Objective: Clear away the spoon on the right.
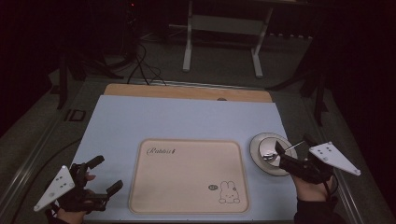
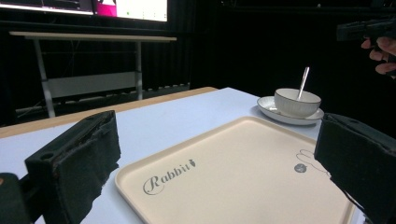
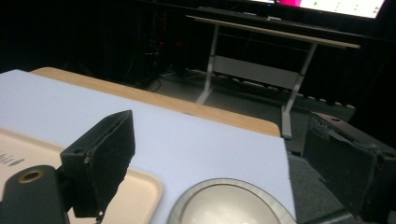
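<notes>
A beige tray printed with "Rabbit" and a small rabbit lies on the light blue mat. To its right stands a saucer with a white cup and a spoon in it. My right gripper hovers open just over the cup, its jaws wide on either side of the round rim below. At the mat's near left corner my left gripper is open, held off the tray's left edge. Its jaws frame the tray with nothing between them.
A bare wooden strip runs along the table's far edge. Beyond it stand a white-legged desk frame and floor cables. The saucer sits close to the mat's right edge. A lit screen glows at the back.
</notes>
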The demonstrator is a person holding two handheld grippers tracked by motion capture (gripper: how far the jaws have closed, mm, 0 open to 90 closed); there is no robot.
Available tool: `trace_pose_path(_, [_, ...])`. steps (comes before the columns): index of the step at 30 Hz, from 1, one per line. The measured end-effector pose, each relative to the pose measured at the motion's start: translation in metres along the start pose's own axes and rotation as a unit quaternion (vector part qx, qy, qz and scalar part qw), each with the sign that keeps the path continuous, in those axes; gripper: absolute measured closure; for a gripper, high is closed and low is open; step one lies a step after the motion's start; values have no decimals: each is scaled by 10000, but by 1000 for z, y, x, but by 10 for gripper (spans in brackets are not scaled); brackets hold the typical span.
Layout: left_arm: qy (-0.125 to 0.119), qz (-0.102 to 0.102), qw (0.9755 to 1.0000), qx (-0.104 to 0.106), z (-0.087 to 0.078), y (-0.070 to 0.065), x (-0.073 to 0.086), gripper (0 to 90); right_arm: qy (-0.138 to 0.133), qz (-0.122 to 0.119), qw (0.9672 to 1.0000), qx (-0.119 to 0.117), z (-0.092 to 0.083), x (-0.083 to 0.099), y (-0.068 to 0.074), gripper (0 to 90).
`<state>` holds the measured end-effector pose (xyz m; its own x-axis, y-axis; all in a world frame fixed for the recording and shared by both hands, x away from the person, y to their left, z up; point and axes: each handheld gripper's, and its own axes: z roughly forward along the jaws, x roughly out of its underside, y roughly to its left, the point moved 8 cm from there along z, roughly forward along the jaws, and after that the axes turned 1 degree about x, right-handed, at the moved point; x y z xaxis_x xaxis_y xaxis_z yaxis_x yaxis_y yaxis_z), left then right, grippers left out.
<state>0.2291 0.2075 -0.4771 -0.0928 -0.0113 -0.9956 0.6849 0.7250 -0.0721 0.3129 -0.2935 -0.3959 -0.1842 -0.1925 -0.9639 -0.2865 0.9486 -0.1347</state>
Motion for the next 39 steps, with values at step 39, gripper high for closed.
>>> trace_pose_path(39, [48, 9, 10000, 21, 2, -1, 1, 0, 802, 1982, 9762, 372, 38, 68, -125, 360])
